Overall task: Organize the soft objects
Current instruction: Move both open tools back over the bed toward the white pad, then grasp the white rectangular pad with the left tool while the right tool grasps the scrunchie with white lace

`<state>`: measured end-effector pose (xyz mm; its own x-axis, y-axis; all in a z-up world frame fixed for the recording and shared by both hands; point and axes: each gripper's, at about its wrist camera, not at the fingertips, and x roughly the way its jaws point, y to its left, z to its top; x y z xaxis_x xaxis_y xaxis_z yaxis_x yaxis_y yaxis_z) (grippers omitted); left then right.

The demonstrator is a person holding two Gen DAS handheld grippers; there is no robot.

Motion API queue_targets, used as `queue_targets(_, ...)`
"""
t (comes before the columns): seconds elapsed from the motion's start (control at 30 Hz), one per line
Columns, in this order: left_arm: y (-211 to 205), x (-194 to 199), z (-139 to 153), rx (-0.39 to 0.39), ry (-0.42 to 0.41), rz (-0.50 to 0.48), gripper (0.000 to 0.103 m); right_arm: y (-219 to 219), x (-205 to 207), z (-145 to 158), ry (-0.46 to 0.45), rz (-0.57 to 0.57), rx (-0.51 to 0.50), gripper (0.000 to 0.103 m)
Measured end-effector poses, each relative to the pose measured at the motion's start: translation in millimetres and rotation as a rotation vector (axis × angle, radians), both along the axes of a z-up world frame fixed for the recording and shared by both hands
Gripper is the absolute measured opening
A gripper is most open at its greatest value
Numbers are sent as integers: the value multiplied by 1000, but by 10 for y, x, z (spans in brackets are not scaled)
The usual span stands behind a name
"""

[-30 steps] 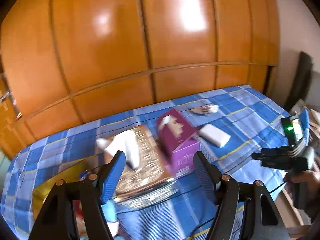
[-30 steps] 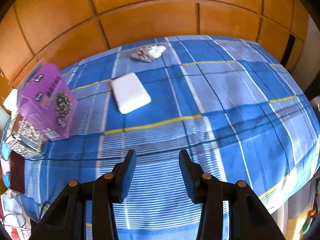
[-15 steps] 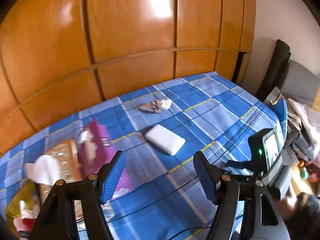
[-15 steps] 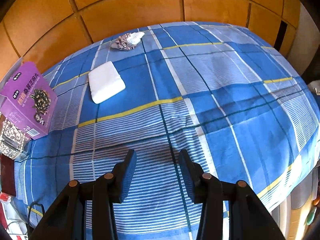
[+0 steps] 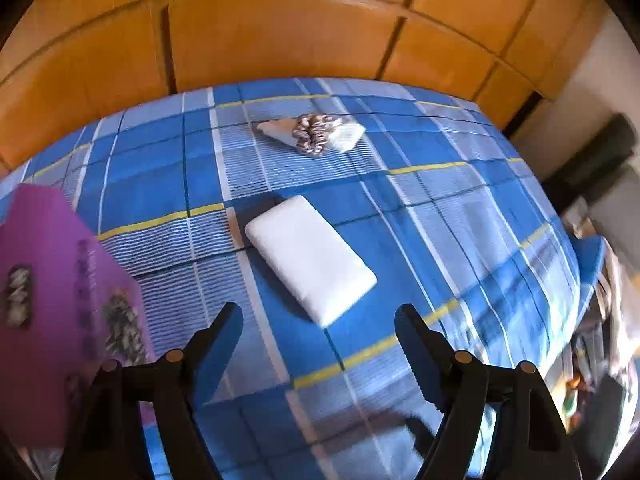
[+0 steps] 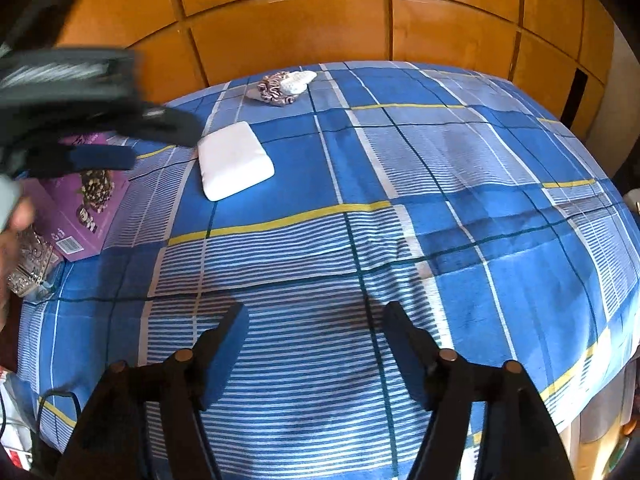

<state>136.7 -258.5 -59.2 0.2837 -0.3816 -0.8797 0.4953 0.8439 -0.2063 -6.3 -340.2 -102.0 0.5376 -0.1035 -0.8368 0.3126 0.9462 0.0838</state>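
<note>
A white soft pad [image 5: 311, 254] lies on the blue plaid cloth [image 5: 420, 216], just beyond my open, empty left gripper [image 5: 319, 328]. It also shows in the right wrist view [image 6: 234, 159]. A ruffled scrunchie [image 5: 314, 134] lies at the far edge beside a small white item [image 5: 347, 134]; both show in the right wrist view, the scrunchie [image 6: 273, 88] and the white item [image 6: 297, 80]. My right gripper [image 6: 316, 322] is open and empty over the near striped cloth. The left gripper [image 6: 96, 136] shows blurred at the left of the right wrist view.
A purple box [image 5: 60, 304] stands at the left, also in the right wrist view [image 6: 86, 216]. A patterned box [image 6: 30, 264] sits by it. Wooden wardrobe panels [image 5: 280, 28] rise behind the table. Clutter lies past the right edge [image 5: 600, 320].
My left gripper has swung right and down toward the white pad, which is now close in front. It has entered the right wrist view. The right gripper has opened wider.
</note>
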Motion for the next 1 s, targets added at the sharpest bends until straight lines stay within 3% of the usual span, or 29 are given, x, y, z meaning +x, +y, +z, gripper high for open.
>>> queue_targets(0.37, -462, 502, -413, 82, 53, 81, 86, -102, 13, 24, -7, -18, 75, 74)
queue_targets(0.43, -471, 529, -530, 107, 56, 79, 78, -159, 18, 58, 8, -18, 116, 74)
queue_targets(0.5, -454, 451, -495, 110, -13, 32, 65, -253, 9, 139, -2, -7, 158, 74)
queue_targets(0.63, -214, 279, -457, 52, -20, -35, 61, -488, 48, 374, -49, 20, 108, 73)
queue_targets(0.77, 1, -27, -449, 54, -72, -98, 62, -797, 396, 547, -75, 53, 62, 73)
queue_targets(0.83, 77, -238, -438, 73, -138, -149, 62, -873, 630, 584, -80, 86, 34, 73)
queue_targets(1.0, 154, -411, -429, 62, -202, -180, 62, -845, 1444, 553, -51, 233, -53, 72)
